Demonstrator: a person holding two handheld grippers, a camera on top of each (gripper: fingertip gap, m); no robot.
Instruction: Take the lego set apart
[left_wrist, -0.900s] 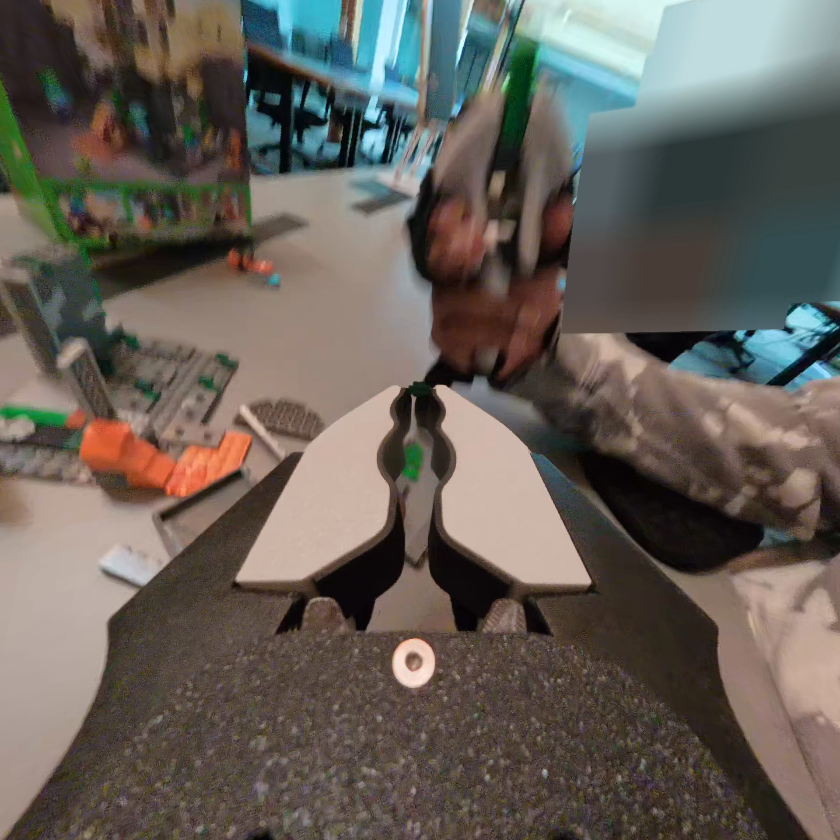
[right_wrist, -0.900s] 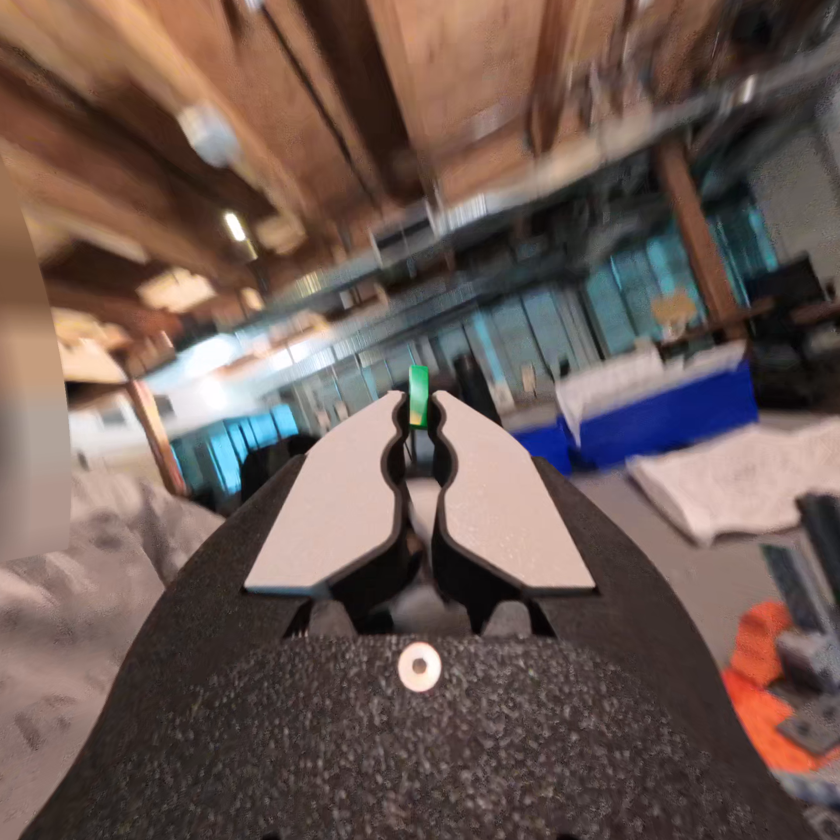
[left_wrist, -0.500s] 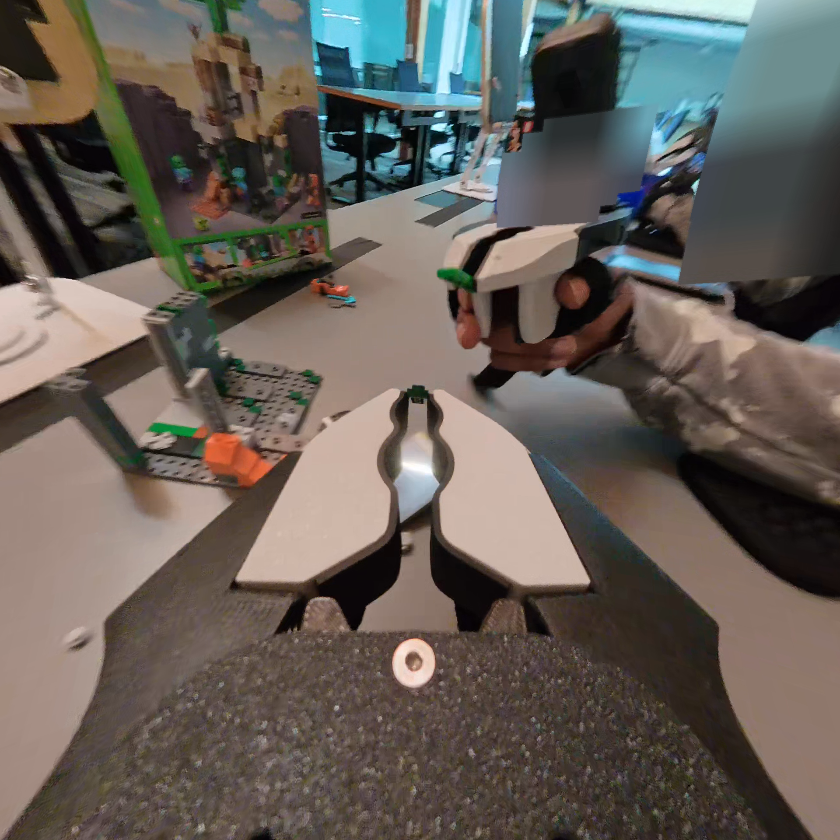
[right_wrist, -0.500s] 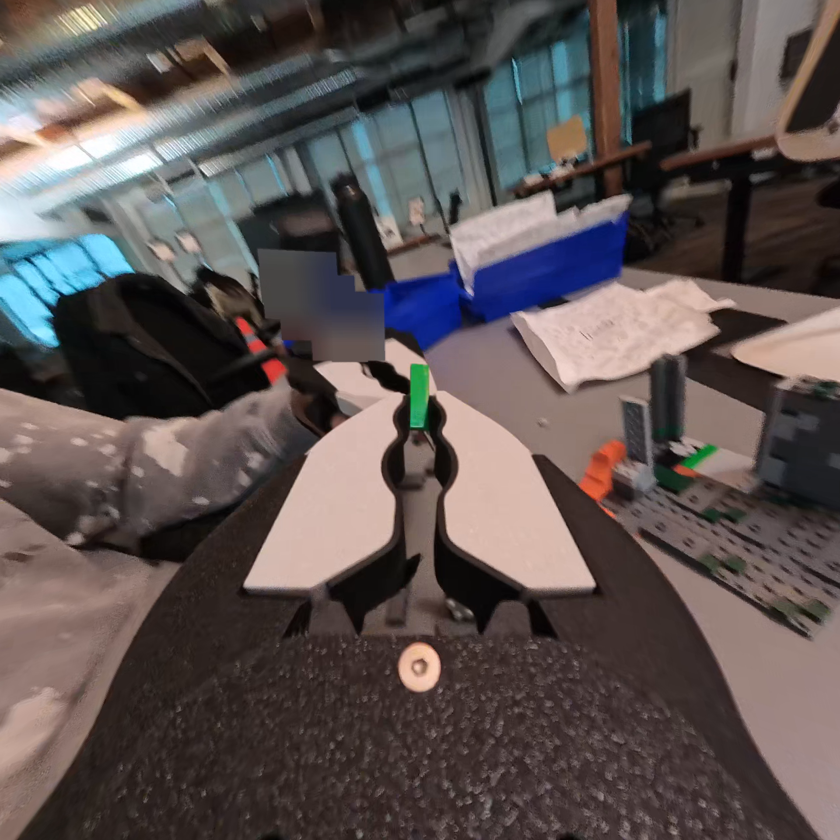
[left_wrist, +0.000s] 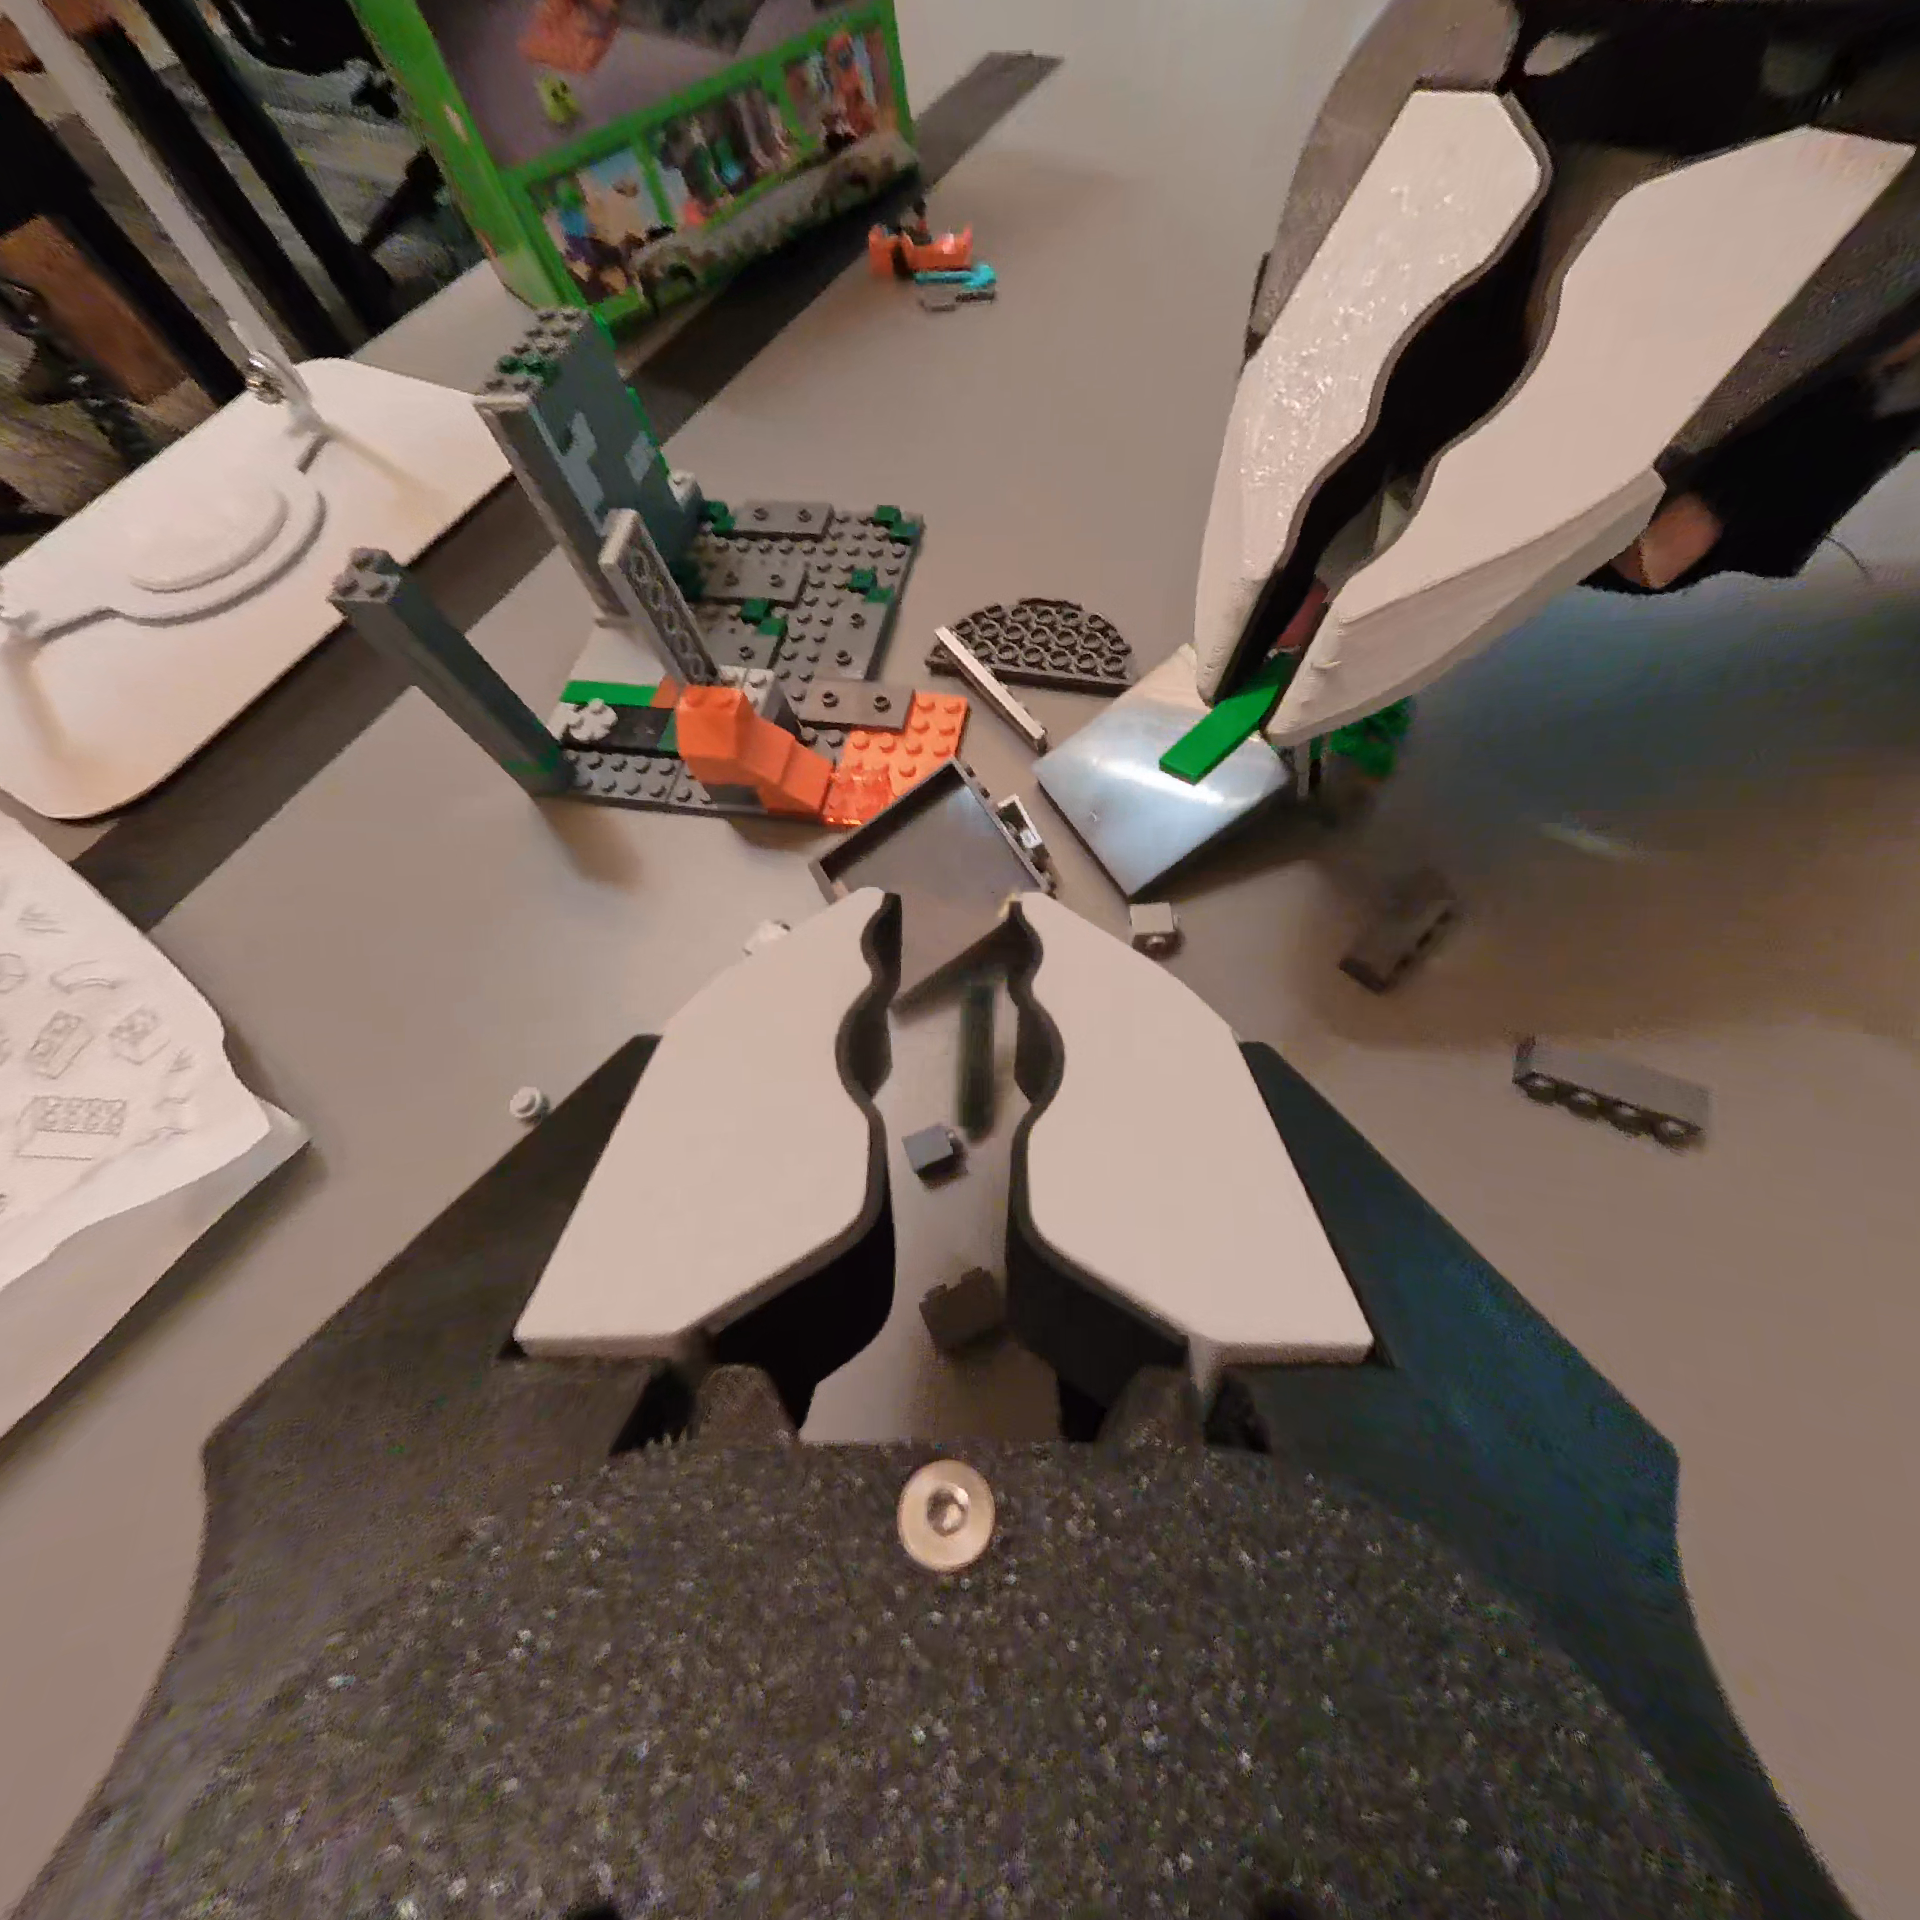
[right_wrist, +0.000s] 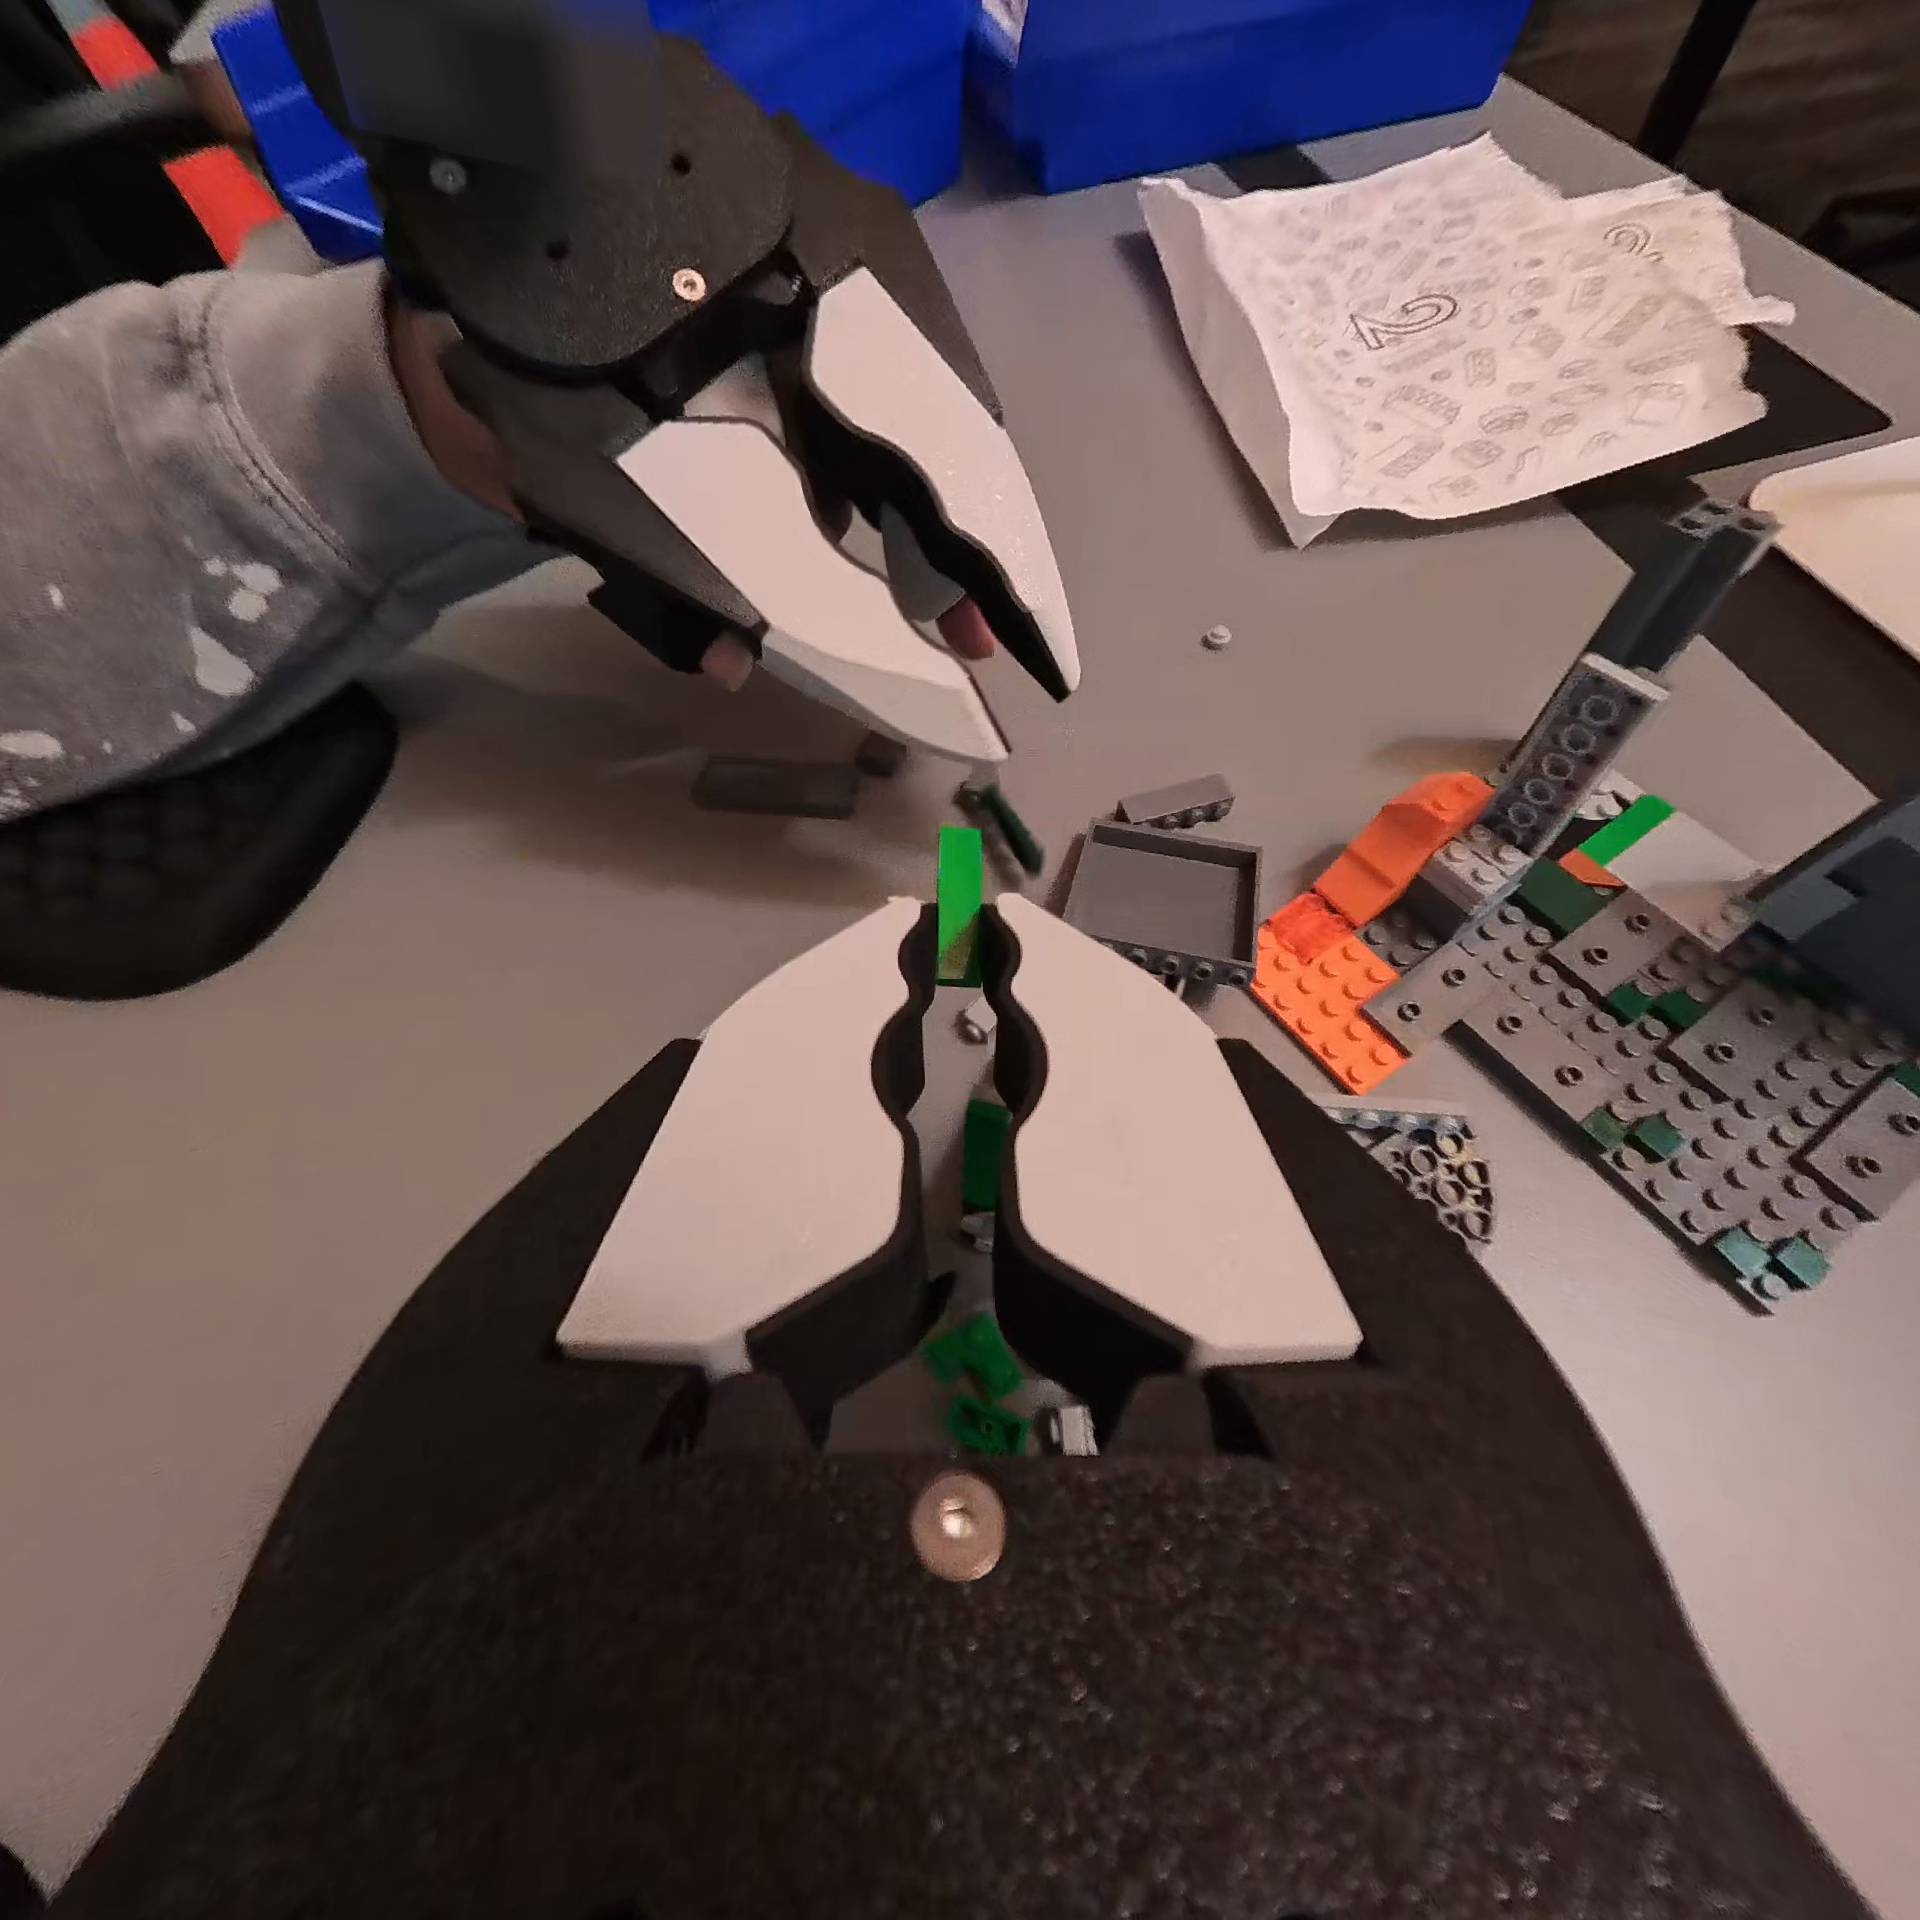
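Nearest to me, my left gripper (left_wrist: 951, 914) hangs released over the grey table (left_wrist: 364, 935), jaws parted and nothing between them; small dark loose bricks (left_wrist: 940, 1148) lie on the surface beneath it. My right gripper (right_wrist: 961, 920) is clenched on a thin green tile (right_wrist: 958, 878), which stands out past the fingertips. In the left wrist view that tile points down at a smooth grey slope piece (left_wrist: 1164, 810) and hovers just above it; whether they touch I cannot tell.

Progress, as I judge it: partial. Detached parts are scattered around: a grey open-box piece (right_wrist: 1164, 894), a dark half-round plate (left_wrist: 1039, 649), a long dark studded brick (left_wrist: 1610, 1091), and green bricks (right_wrist: 977, 1371) under the right gripper. The green tile itself is free of the build and awaits setting down.

Beyond these, the main lego set (left_wrist: 769, 623) remains assembled: grey baseplate, orange sloped section (left_wrist: 769, 753), a tall dark pillar (left_wrist: 457, 675), a patterned wall panel (left_wrist: 592, 436) and a leaning grey beam. That is the bulk of the work left.

Farther off stand the set's green box (left_wrist: 665, 135), a printed paper bag (right_wrist: 1455, 312), a white flat panel (left_wrist: 208, 561) and blue bins (right_wrist: 1195, 62).

Obstructions: the loose parts crowd the near side of the build, and both grippers converge over the same small patch.
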